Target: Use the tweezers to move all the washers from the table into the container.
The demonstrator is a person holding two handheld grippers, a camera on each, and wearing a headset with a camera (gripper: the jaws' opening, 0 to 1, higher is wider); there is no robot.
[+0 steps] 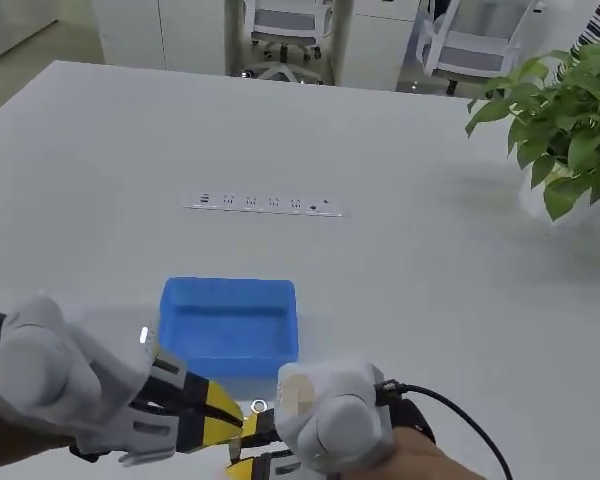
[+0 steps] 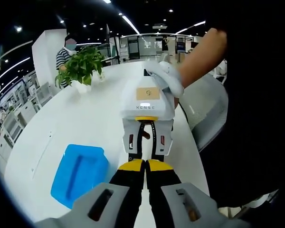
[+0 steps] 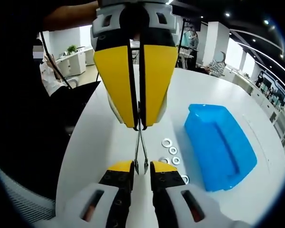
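Thin metal tweezers (image 3: pixel 141 147) span the short gap between my two grippers, which face each other tip to tip near the table's front edge. My left gripper (image 3: pixel 140 124) (image 1: pixel 235 425) (image 2: pixel 146 165) is shut on one end. At the other end my right gripper (image 3: pixel 142 167) (image 1: pixel 265 445) has its jaws drawn in against the tweezers. Several silver washers (image 3: pixel 173 150) lie on the white table just beside the tweezers, one of them (image 1: pixel 258 407) showing between the grippers in the head view. The blue container (image 1: pixel 230 325) (image 3: pixel 223 142) (image 2: pixel 80 173) sits just beyond the washers.
A white power strip (image 1: pixel 265 204) lies flat mid-table. A potted plant (image 1: pixel 565 120) (image 2: pixel 80 66) stands at the far right corner. Office chairs (image 1: pixel 285 30) line the far edge. A person (image 2: pixel 66 52) stands behind the plant.
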